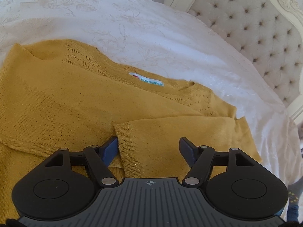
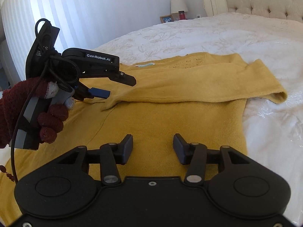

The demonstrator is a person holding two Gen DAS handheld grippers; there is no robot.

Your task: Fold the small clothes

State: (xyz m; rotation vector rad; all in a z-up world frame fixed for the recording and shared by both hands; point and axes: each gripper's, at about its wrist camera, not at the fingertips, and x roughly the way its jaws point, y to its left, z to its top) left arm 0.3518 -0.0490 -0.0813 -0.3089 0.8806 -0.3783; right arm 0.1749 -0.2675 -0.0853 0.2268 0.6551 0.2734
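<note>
A mustard-yellow knit sweater (image 1: 56, 98) lies flat on the white bedspread, with a white neck label (image 1: 145, 79). One sleeve (image 1: 170, 130) is folded across the body, its cuff end between the fingers of my left gripper (image 1: 148, 147), which is open just above it. In the right wrist view the sweater (image 2: 161, 121) fills the middle, the folded sleeve (image 2: 198, 89) running left to right. My right gripper (image 2: 153, 147) is open and empty over the sweater's lower body. The left gripper (image 2: 117, 87) shows there too, open, its tips at the sleeve's cuff end.
The white floral bedspread (image 1: 132, 19) stretches beyond the sweater. A tufted cream headboard (image 1: 261, 24) stands at the right. A nightstand with a photo frame (image 2: 167, 18), a red jar and a lamp (image 2: 179, 3) lies beyond the bed. A hand in a maroon glove (image 2: 28, 102) holds the left gripper.
</note>
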